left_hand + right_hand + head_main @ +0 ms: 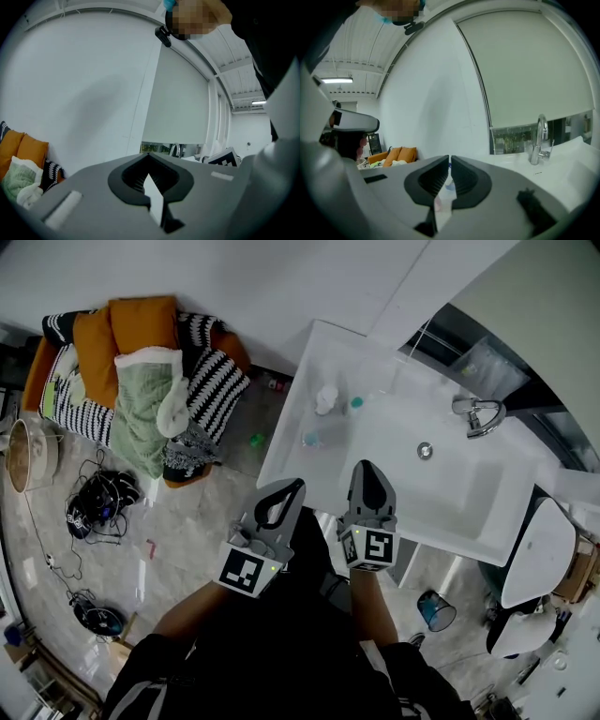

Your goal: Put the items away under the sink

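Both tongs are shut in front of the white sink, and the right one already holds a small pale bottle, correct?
Not quite: the right tongs are shut on nothing, as the right gripper view shows. The small pale bottles stand on the white sink's counter, apart from both tongs. The left tongs are shut and empty too.

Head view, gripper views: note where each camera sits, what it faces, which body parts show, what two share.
Head view: on the head, down at the sink; forearms, left gripper, right gripper.
Left gripper view: rides it, faces the wall; shut jaws.
Right gripper view: likewise, faces the faucet; shut jaws.
Head and right gripper views share the faucet.
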Motion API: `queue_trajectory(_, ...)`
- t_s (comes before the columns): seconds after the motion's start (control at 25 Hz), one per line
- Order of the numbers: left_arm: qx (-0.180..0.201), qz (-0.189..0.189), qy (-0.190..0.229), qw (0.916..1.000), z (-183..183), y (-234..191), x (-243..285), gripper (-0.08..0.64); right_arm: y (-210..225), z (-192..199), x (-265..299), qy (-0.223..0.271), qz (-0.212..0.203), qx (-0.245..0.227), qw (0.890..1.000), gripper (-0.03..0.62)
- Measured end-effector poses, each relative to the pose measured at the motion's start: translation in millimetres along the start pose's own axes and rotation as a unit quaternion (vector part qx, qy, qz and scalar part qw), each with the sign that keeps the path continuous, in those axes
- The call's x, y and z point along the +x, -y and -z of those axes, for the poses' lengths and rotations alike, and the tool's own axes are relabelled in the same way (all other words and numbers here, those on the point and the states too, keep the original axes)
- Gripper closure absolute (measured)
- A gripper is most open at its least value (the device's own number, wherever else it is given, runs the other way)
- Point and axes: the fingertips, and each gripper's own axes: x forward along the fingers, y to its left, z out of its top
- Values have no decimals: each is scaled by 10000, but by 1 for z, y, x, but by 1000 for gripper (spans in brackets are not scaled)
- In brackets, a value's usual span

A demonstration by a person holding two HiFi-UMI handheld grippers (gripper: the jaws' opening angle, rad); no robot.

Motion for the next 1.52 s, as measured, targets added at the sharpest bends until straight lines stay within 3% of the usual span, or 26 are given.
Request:
queue_trajectory(0.24, -73, -54, -100, 9999, 6, -9, 20, 554, 14, 14, 33, -140, 21, 49, 9999, 574)
queue_trajectory(0.64, -150, -284, -297, 9990, 18, -20, 50, 554, 40, 45, 85, -471, -111, 123, 9988, 515)
queue_trajectory(0.92, -228, -427, -414, 9980, 26, -29, 57, 554, 44, 62, 118, -669, -195, 63, 9975, 474)
queue_trajectory(1.52, -428, -709, -530, 9951, 38, -46, 54, 554, 52, 85, 149, -844, -154, -92, 9963, 449)
